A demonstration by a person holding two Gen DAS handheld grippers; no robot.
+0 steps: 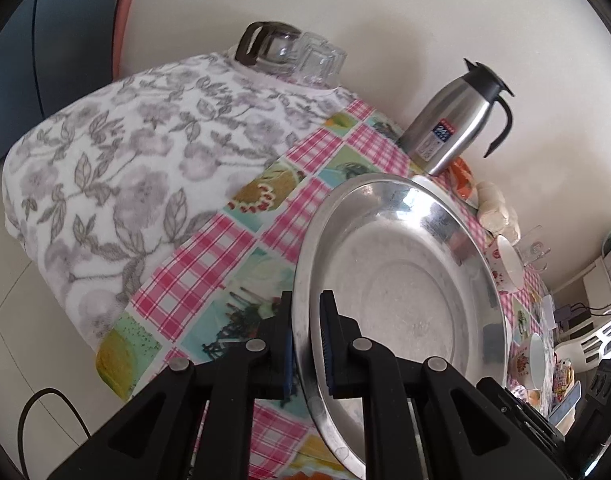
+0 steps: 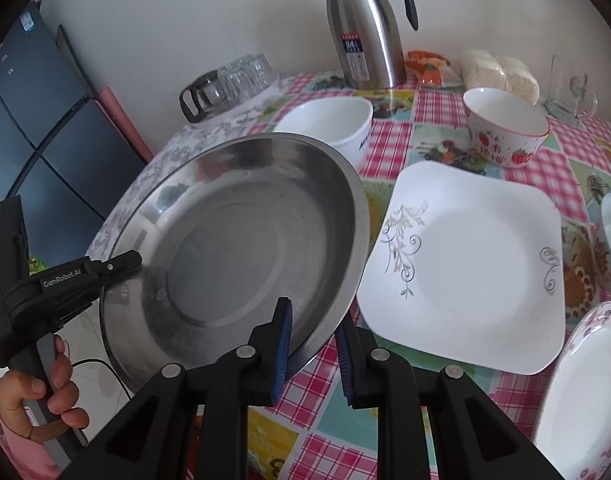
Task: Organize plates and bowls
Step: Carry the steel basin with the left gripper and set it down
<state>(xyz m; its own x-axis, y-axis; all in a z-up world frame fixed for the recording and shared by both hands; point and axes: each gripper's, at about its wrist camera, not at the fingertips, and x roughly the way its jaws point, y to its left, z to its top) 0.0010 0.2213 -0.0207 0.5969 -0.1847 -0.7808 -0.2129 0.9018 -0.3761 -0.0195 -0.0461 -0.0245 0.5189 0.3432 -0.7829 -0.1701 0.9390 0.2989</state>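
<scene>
A large round steel plate (image 1: 401, 280) (image 2: 241, 240) hangs tilted above the checked tablecloth (image 1: 233, 248), held at two spots on its rim. My left gripper (image 1: 307, 344) is shut on the near rim; the right wrist view shows it (image 2: 119, 266) clamped on the plate's left edge, with a person's hand (image 2: 45, 392) on its handle. My right gripper (image 2: 313, 354) is shut on the plate's lower right rim. To the right on the table lie a square white plate (image 2: 465, 268), a white bowl (image 2: 329, 120), a strawberry-patterned bowl (image 2: 505, 132) and a floral plate (image 2: 585, 392).
A steel thermos jug (image 2: 365, 28) (image 1: 449, 120) stands at the back by the wall. A glass pot and upturned glasses (image 2: 229, 84) sit on a floral towel (image 1: 125, 152) at the left. A bag of buns (image 2: 501, 68) and a glass mug (image 2: 569, 88) stand at the back right.
</scene>
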